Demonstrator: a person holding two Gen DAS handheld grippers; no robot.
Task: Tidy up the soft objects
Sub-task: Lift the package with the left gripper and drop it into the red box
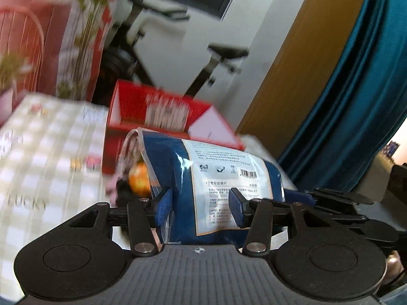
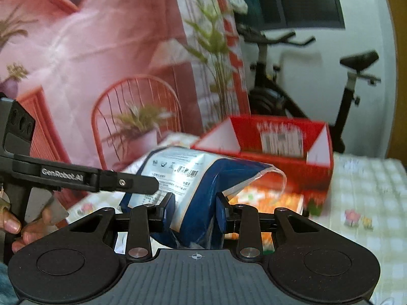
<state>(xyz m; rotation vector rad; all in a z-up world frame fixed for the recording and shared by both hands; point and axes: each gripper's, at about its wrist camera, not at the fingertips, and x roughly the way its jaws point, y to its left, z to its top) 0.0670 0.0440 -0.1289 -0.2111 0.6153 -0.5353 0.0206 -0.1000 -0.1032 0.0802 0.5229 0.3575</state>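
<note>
A soft blue and white plastic pack of cotton pads [image 1: 218, 178] is held in the air above the table by both grippers. My left gripper [image 1: 201, 206] is shut on one end of the pack. My right gripper [image 2: 195, 212] is shut on the other end [image 2: 193, 178]. The left gripper's finger [image 2: 132, 183] reaches in from the left in the right wrist view. A red open cardboard box [image 2: 279, 157] stands on the table just beyond the pack; it also shows in the left wrist view [image 1: 157, 117].
The table has a pale checked cloth [image 2: 368, 203]. A small orange item [image 1: 138, 178] lies below the pack. A pink printed backdrop [image 2: 101, 50] stands behind the table. An exercise bike [image 2: 343, 76] and a teal curtain [image 1: 356, 89] are beyond.
</note>
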